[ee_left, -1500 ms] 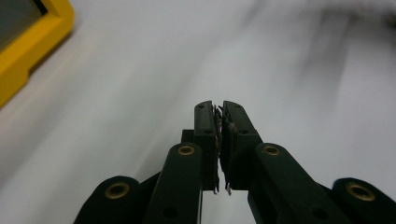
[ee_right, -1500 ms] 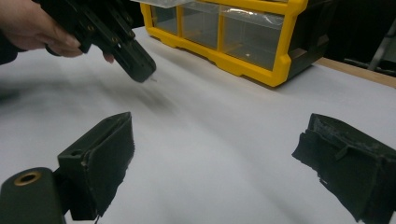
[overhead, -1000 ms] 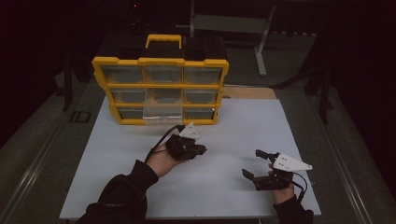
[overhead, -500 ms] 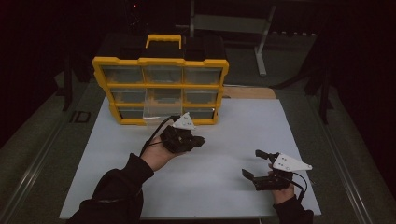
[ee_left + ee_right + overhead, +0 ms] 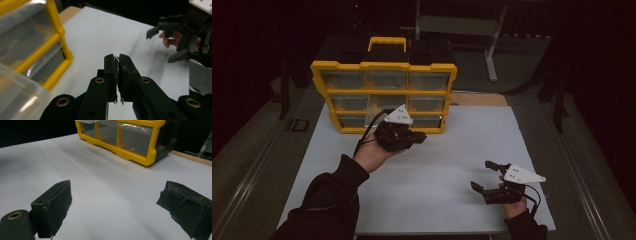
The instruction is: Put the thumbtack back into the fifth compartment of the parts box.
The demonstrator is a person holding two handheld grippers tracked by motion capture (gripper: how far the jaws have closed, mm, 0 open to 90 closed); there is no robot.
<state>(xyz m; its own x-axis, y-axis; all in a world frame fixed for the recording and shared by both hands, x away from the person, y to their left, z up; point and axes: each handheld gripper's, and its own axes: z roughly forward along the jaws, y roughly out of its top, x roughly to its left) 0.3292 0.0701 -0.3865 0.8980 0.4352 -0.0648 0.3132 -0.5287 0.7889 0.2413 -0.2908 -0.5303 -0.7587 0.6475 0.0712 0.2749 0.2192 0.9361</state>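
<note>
Left tongs pinched shut, empty – right tongs wide; boxy yellow organizer, clear drawers.

The room around me is dark; light falls from above onto the white table sheet, which is the brightest surface in every view. In the high view the picture is soft and grainy, the far background almost black. My left gripper sits sharp in its own view, while the clear drawer fronts of the yellow organiser blur and catch pale glare. Soft shadows mottle the sheet in the right gripper view.
</note>
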